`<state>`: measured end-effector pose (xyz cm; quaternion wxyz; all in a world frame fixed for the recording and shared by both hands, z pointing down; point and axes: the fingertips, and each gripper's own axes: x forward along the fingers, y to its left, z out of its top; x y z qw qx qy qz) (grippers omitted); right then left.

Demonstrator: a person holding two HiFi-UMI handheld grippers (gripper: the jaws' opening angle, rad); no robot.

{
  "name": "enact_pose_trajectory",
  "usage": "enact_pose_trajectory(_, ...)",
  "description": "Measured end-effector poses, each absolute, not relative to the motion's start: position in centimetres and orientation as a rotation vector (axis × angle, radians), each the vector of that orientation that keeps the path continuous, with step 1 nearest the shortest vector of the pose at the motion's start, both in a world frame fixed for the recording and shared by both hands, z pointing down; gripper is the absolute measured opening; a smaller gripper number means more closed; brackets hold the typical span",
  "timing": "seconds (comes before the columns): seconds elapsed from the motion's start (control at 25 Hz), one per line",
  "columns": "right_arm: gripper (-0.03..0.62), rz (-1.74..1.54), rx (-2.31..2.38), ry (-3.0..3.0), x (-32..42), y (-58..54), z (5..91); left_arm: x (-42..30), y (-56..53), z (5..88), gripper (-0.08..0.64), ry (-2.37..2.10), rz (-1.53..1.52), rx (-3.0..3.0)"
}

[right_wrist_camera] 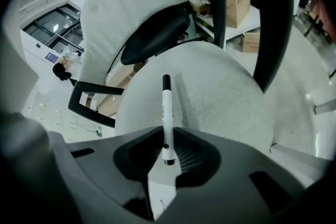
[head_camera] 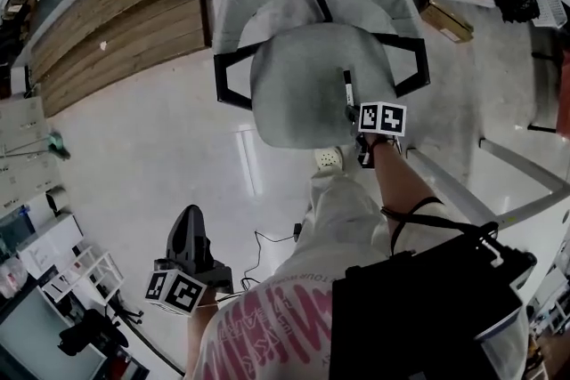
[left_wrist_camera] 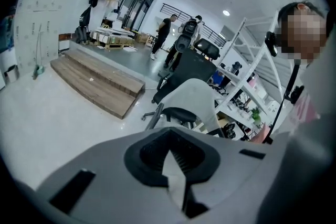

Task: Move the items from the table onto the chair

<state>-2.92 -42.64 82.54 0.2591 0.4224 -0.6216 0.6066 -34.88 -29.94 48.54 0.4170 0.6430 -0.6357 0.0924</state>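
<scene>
A grey office chair [head_camera: 294, 84] stands in front of me, its seat bare. My right gripper [head_camera: 350, 113] hangs just over the right part of the seat and is shut on a white marker with a black cap [head_camera: 347, 92]. In the right gripper view the marker [right_wrist_camera: 167, 113] sticks out straight from the jaws of the right gripper [right_wrist_camera: 167, 140] towards the seat [right_wrist_camera: 226, 92]. My left gripper [head_camera: 189, 225] is low at the left, over the floor and apart from the chair; its jaws meet with nothing between them. The left gripper view shows the chair [left_wrist_camera: 191, 99] ahead past the left gripper [left_wrist_camera: 170, 148].
A wooden platform [head_camera: 116, 31] lies on the floor at the far left. White shelving legs [head_camera: 499, 191] and a cardboard box [head_camera: 445, 20] stand to the right of the chair. A cable [head_camera: 267, 238] lies on the floor. People [left_wrist_camera: 164, 34] stand far off.
</scene>
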Motion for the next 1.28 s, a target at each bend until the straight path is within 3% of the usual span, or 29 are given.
enact_pose_trajectory(0.28, 0.088, 1.772, 1.233, -1.582, -3.1, -42.0, 84.5, -35.1, -28.7, 49.0, 0.009, -1.597, 0.228, 1.618)
enact_pose_trajectory(0.44, 0.175, 1.802, 1.354, -1.57, -1.0, -42.4, 83.6, -34.1, -27.8, 48.8, 0.009, -1.582, 0.194, 1.661)
enact_pose_trajectory(0.68, 0.173, 1.888, 1.474, -1.835, 0.1, -44.4, 74.4, -33.4, -30.9, 44.1, 0.009, -1.56, -0.003, 1.891)
enact_pose_trajectory(0.76, 0.137, 1.871, 1.434, -2.081, -0.8, -44.7, 68.0, -32.0, -32.3, 40.6, 0.009, -1.53, -0.03, 2.084)
enact_pose_trajectory(0.8, 0.055, 1.85, 1.403, -2.222, -1.3, -44.6, 64.4, -31.0, -32.5, 38.7, 0.01, -1.513, -0.037, 2.194)
enact_pose_trajectory(0.84, 0.024, 1.829, 1.358, -2.368, -2.1, -44.2, 60.6, -29.9, -32.3, 36.8, 0.009, -1.494, -0.048, 2.301)
enact_pose_trajectory(0.92, 0.014, 1.823, 1.235, -2.629, -4.2, -42.7, 52.5, -27.7, -31.1, 32.8, 0.009, -1.44, -0.104, 2.487)
enact_pose_trajectory(1.0, 0.014, 1.659, 1.198, -2.784, -5.1, -40.4, 46.1, -25.8, -29.3, 29.4, 0.009, -1.367, -0.181, 2.614)
enact_pose_trajectory(1.16, 0.014, 0.86, 0.999, -3.078, -7.1, -33.3, 34.0, -22.6, -24.5, 24.6, 0.009, -1.24, -0.246, 2.801)
enact_pose_trajectory(1.28, 0.014, 0.486, 0.951, -3.131, -8.2, -26.5, 28.2, -20.5, -20.1, 21.3, 0.009, -1.16, -0.281, 2.93)
